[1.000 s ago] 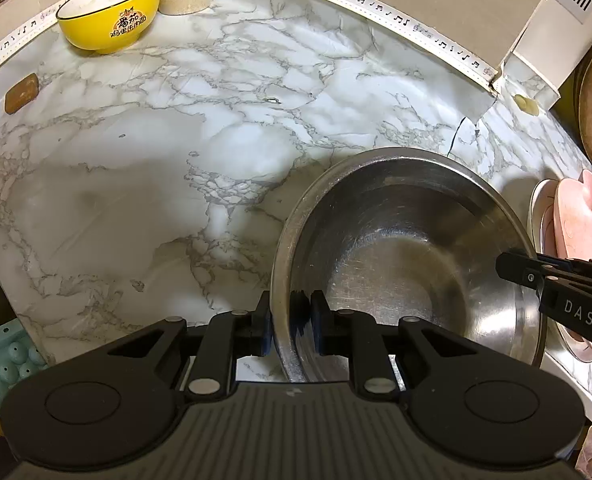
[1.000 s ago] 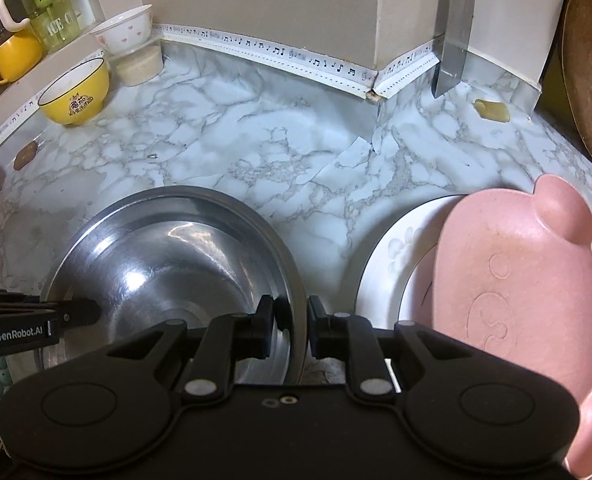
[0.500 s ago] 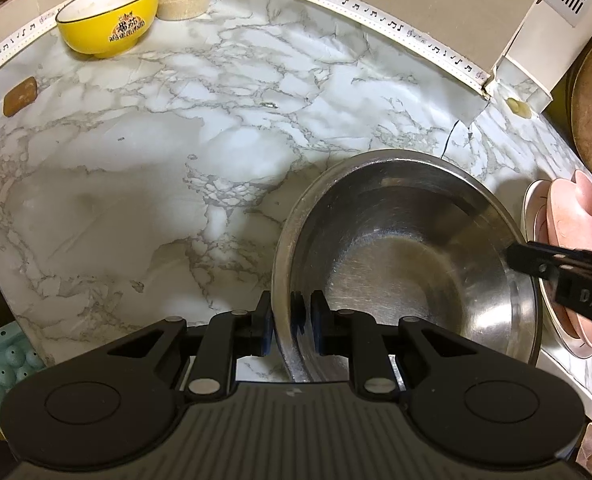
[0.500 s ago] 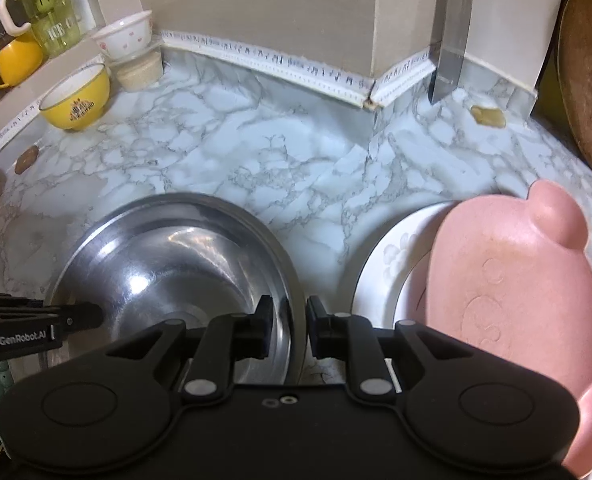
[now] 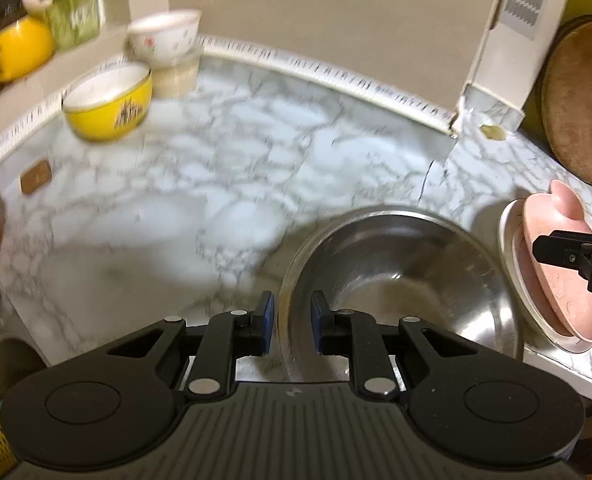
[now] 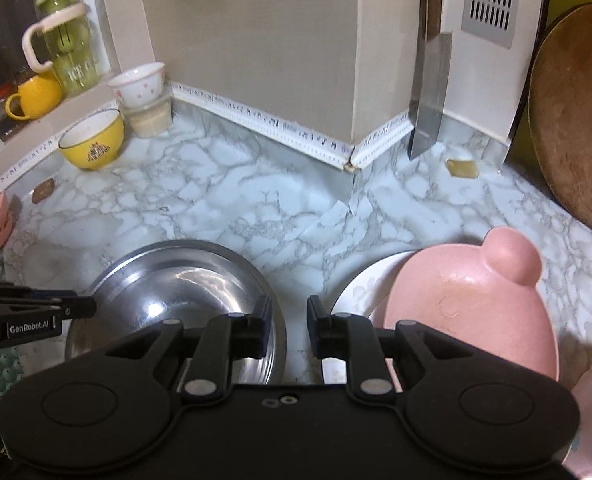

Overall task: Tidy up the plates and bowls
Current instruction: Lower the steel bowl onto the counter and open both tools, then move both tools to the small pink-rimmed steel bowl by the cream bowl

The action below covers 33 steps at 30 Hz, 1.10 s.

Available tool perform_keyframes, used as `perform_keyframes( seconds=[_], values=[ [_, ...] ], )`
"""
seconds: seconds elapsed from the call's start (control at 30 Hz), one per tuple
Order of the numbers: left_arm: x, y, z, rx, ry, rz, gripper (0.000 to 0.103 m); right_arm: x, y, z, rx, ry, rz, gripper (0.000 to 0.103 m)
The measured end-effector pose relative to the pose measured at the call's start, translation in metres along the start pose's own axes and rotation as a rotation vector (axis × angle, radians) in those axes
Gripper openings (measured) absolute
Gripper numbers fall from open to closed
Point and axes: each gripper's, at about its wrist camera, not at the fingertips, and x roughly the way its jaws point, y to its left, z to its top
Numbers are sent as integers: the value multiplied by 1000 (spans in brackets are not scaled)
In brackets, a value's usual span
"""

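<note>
A large steel bowl [image 5: 399,280] sits on the marble counter [image 5: 216,184]; it also shows in the right wrist view [image 6: 176,292]. My left gripper [image 5: 288,322] is open, its jaws astride the bowl's left rim without pinching it. My right gripper [image 6: 288,326] is open just off the bowl's right rim, above bare counter. A pink bear-shaped plate [image 6: 467,308] lies on a white plate [image 6: 355,292] to the right of the bowl. A yellow bowl [image 6: 92,144] and a white bowl [image 6: 138,84] stacked on a tub stand at the back left.
A cleaver [image 6: 429,100] hangs on the back wall. A round wooden board [image 6: 575,112] leans at the right. A yellow mug [image 6: 36,96] and a green jug [image 6: 70,52] stand on the left sill. A sink [image 5: 4,368] lies at the lower left.
Both grippers have opened and let go of the steel bowl's rim, which now rests on the counter. Both views have tilted up; the left one is motion-blurred.
</note>
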Motion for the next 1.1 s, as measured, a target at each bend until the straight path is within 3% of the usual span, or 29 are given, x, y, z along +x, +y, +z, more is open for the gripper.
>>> perform_keyframes(
  seconds=[0.1,0.17,0.23,0.3,0.4,0.5,0.6,0.67,0.83,0.97,1.03,1.1],
  values=[
    [-7,-7,1,24,-18,-8,20,-9,-2,0,6,-11,12,20],
    [-11,-11,2,29,-20,-24,28,-15,-3,-1,10,-21,14,21],
    [-17,-15,2,31,-29,-44,51,-22,-4,-2,7,-34,15,21],
    [-23,-20,2,36,-47,-58,63,-30,-5,-3,0,-54,11,22],
    [-31,-34,4,64,-71,-59,63,-43,-12,-5,4,-87,12,24],
    [-40,-50,7,91,-89,-78,75,-55,-24,-7,25,-115,13,29],
    [-48,-71,11,119,-114,-106,78,-66,-41,-9,53,-136,19,51],
    [-51,-88,14,134,-121,-131,78,-75,-55,-13,63,-155,9,79],
    [-55,-144,17,190,-145,-210,80,-99,-100,-25,103,-193,-58,94],
    [-57,-195,17,233,-171,-272,82,-118,-140,-38,118,-216,-137,101],
    [-56,-219,18,251,-172,-300,92,-128,-161,-45,131,-222,-181,101],
    [-55,-241,18,271,-174,-330,95,-136,-183,-53,162,-220,-216,101]
  ],
)
